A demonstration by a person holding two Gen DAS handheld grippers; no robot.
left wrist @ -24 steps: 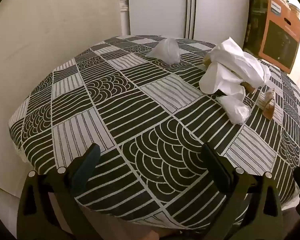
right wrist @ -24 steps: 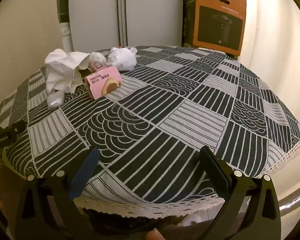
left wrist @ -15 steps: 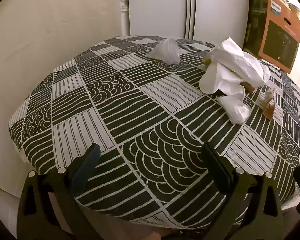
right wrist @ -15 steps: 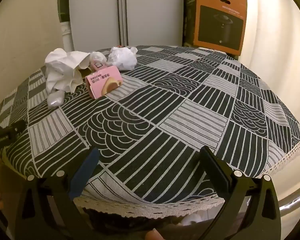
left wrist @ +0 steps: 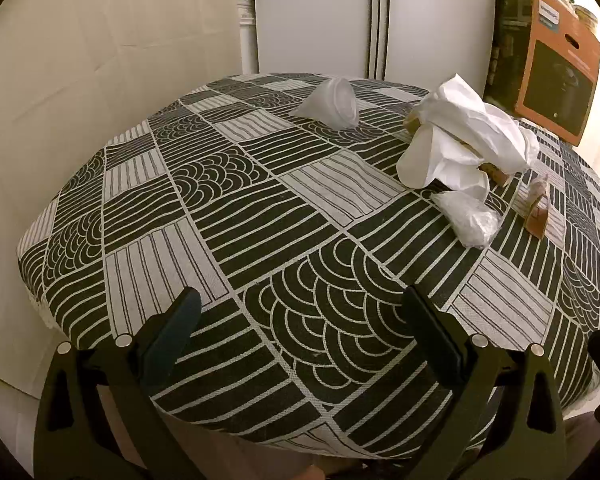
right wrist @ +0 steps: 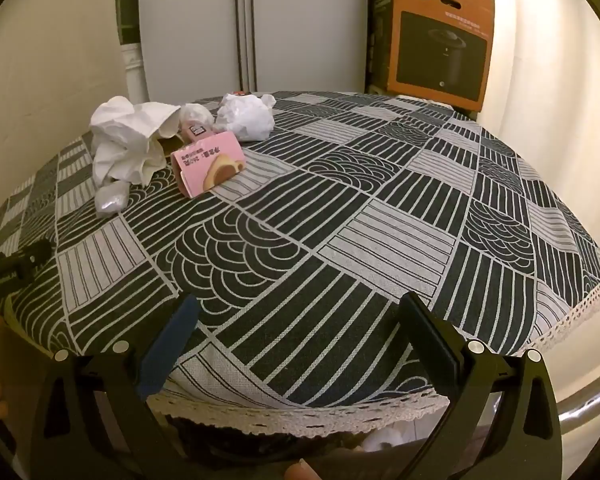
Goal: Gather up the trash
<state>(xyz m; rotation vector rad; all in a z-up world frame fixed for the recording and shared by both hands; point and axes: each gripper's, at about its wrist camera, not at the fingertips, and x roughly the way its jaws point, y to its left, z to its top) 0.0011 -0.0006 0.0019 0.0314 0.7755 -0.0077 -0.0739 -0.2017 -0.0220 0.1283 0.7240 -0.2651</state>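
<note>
Trash: a crumpled white paper wrap (right wrist: 130, 140) lies toward the far left part of the table, a pink printed snack carton (right wrist: 208, 164) just beside it, a balled white paper wad (right wrist: 246, 116) behind, and a small clear plastic bag (right wrist: 112, 200) at the wrap's near foot.
Apart from the pile: a clear plastic cup (left wrist: 334, 100) lies on its side farther back, seen from the left wrist.
Surface: the round table's black-and-white patterned cloth (right wrist: 340, 220) — lace hem hanging at the near edge.
Risk: the wrap is loose and floppy, so a pinch on one fold would likely trail the rest and drag the carton or bag along; the cup may roll if nudged.
Risk two: a low finger could snag the cloth and shift everything.
Left gripper (left wrist: 300, 312): spread wide, holding nothing, poised over the near rim, well short of the pile.
Right gripper (right wrist: 298, 316): equally wide and empty, level at the hem — trash off to its left.
Backdrop: white fridge doors (right wrist: 240, 28), orange appliance box (right wrist: 440, 32).
</note>
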